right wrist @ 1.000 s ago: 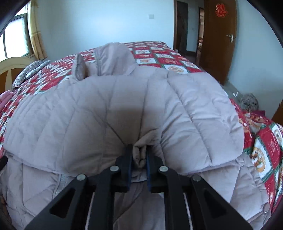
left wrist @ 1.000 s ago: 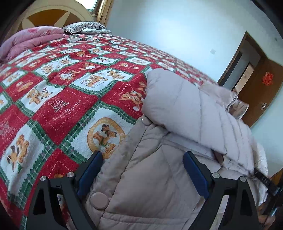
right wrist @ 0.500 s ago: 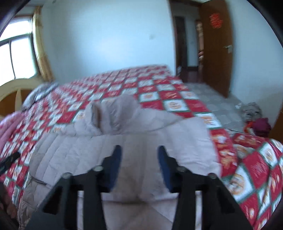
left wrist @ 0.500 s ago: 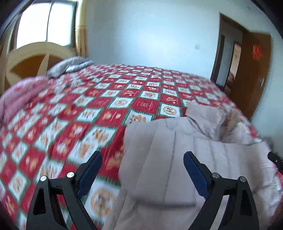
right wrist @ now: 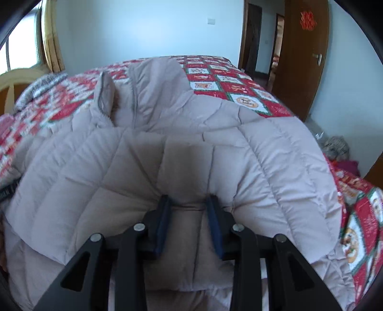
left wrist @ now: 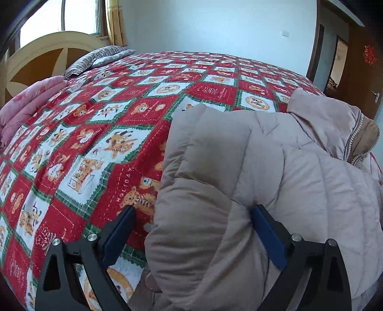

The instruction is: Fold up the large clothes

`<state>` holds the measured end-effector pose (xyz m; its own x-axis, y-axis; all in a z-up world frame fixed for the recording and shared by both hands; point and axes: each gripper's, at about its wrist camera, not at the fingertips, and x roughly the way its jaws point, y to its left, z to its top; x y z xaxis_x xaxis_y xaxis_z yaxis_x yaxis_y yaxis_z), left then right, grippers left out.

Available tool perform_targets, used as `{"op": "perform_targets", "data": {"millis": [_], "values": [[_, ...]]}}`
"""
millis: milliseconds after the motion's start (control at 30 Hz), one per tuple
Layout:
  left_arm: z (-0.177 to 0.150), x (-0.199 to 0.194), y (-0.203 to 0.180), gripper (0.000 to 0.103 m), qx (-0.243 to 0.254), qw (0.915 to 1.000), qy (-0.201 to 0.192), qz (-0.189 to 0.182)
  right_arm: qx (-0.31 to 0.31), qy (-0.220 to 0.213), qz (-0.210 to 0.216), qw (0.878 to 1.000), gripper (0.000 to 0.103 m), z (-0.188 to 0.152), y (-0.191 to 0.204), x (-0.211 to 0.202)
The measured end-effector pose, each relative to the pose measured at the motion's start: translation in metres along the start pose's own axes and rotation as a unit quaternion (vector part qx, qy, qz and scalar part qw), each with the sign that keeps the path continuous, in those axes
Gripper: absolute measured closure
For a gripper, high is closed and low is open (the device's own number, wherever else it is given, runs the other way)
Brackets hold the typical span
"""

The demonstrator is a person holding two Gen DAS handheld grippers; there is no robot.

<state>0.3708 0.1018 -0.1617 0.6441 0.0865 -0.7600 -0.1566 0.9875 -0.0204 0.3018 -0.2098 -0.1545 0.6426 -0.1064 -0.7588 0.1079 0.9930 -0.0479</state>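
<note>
Coat (right wrist: 148,172) lies on bed (left wrist: 100,134), one fold laid over; more folds left, I judge. Left gripper (left wrist: 194,229) wide open astride fold edge; right gripper (right wrist: 189,215) part-open, pressing in, no firm hold.

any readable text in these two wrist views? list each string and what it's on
"HOLIDAY": stitched on a red square of the patchwork quilt, near the left gripper.
Script on other red quilt squares: too small to read.
Red paper ornament on the wooden door: blurred, not legible.
Puffer jacket, which the right gripper straddles: no visible label.
</note>
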Motion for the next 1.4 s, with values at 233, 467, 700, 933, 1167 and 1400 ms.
{"op": "perform_targets", "data": {"millis": [233,467,700,933,1167,1400], "values": [[0.0,0.002,0.0,0.003,-0.002,0.9999,0.004,-0.013,-0.016,0.017,-0.028,0.999,0.067,-0.017,0.01,-0.008],[-0.002,0.001,-0.016,0.002,0.036,0.9985,-0.008,0.04,-0.009,0.003,-0.017,1.0,0.067,-0.015,0.006,-0.005],[-0.005,-0.006,-0.021,0.002,0.053,0.9957,-0.023,0.073,-0.001,0.0,-0.007,1.0,0.066,-0.016,0.003,-0.01],[0.0,-0.02,-0.022,0.002,0.081,0.9964,-0.002,0.025,0.034,0.033,0.062,0.997,0.044,0.007,-0.017,-0.027],[0.06,-0.034,-0.014,0.002,0.043,0.9899,0.041,-0.129,0.119,0.039,0.128,0.984,0.023,0.08,-0.045,-0.024],[0.114,-0.009,-0.039,0.002,0.063,0.9908,0.037,-0.114,0.189,0.059,0.155,0.968,0.022,0.161,-0.035,0.03]]}}
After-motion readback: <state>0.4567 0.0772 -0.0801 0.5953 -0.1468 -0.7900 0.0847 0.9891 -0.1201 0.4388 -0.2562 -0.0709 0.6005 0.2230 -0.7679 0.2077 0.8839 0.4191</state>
